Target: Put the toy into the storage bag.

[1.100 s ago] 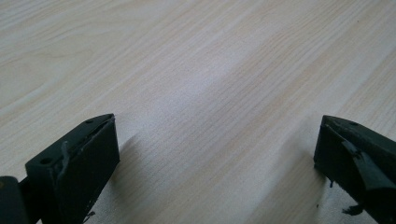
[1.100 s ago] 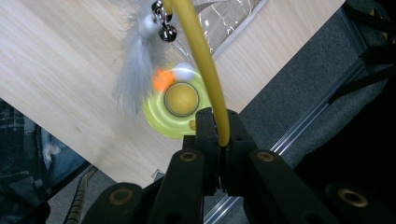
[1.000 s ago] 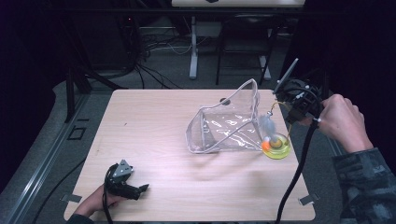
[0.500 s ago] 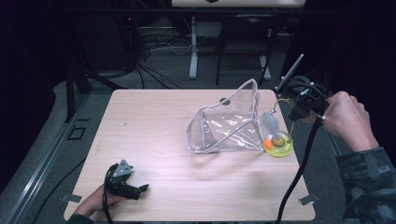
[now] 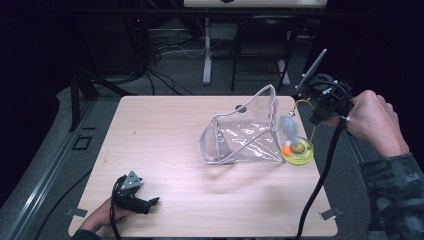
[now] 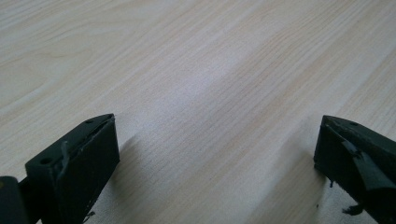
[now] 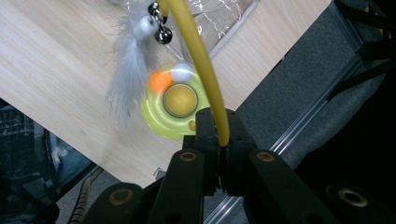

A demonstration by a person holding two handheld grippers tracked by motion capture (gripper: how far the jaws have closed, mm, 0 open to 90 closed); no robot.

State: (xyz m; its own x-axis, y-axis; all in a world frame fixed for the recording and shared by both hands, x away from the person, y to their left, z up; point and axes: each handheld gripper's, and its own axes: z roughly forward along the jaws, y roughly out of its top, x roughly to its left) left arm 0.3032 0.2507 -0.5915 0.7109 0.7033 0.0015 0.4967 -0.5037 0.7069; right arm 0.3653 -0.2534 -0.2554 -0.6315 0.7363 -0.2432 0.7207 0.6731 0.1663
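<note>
Dark floor with many cables surrounds the light wooden table (image 5: 165, 150), which stands in the middle of the high view. Near the right side of the table stands a clear plastic pouch with a grey zipper edge (image 5: 245, 132); its mouth is open and turned upward, and I cannot see anything inside it. Just beside the pouch, at its right lower corner, lies a round yellow-green plastic dish (image 5: 298, 151). In the dish sit an orange ball (image 7: 161, 81), a white ball (image 7: 181, 72) and a yellow dome in the centre (image 7: 180, 100).

Above the dish hangs a grey-white feather with small metal bells (image 7: 135, 65), fixed to the end of a thin yellow bendable wand (image 7: 198, 60). The right gripper (image 7: 218, 140) is beyond the right edge of the table, over the floor, and its jaws are pressed together on the lower end of the wand.

The left gripper (image 5: 131, 192) rests at the near left corner of the table, well apart from the pouch. Its jaws stand wide apart, with only bare wood between them.
</note>
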